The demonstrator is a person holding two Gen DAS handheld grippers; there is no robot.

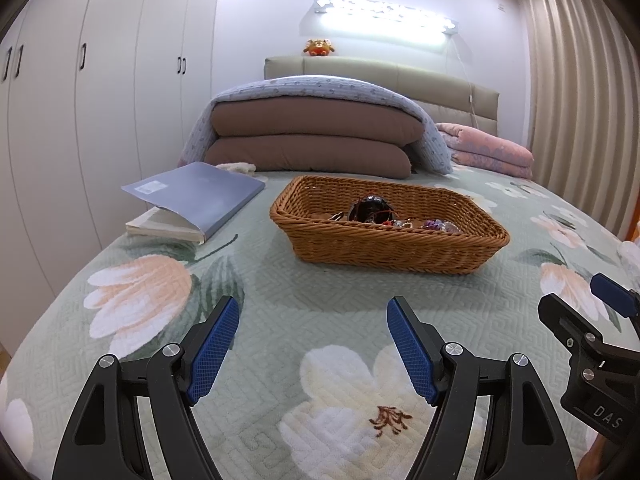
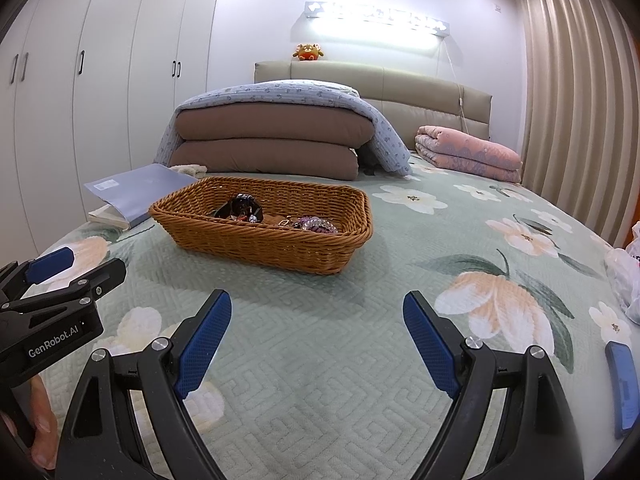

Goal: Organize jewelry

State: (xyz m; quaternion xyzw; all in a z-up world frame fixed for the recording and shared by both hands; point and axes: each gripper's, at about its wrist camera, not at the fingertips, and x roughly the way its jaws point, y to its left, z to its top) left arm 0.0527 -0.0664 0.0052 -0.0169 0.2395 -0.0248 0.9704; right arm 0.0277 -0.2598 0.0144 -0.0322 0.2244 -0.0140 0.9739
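A brown wicker basket (image 1: 400,248) stands on the floral bedspread, ahead of both grippers; in the right wrist view the basket (image 2: 256,244) is ahead and to the left. Inside lie a dark glossy bangle-like piece (image 1: 366,208) and a heap of beaded jewelry (image 1: 424,224), also in the right view (image 2: 308,224). My left gripper (image 1: 312,316) is open and empty above the bedspread, short of the basket. My right gripper (image 2: 318,312) is open and empty, beside the left one.
A grey-blue folder on a book (image 1: 192,200) lies left of the basket. Folded brown quilts under a blue blanket (image 1: 312,136) and a pink quilt (image 2: 468,152) lie behind. A blue phone (image 2: 622,388) and white plastic bag (image 2: 628,276) lie at right. Wardrobes stand left.
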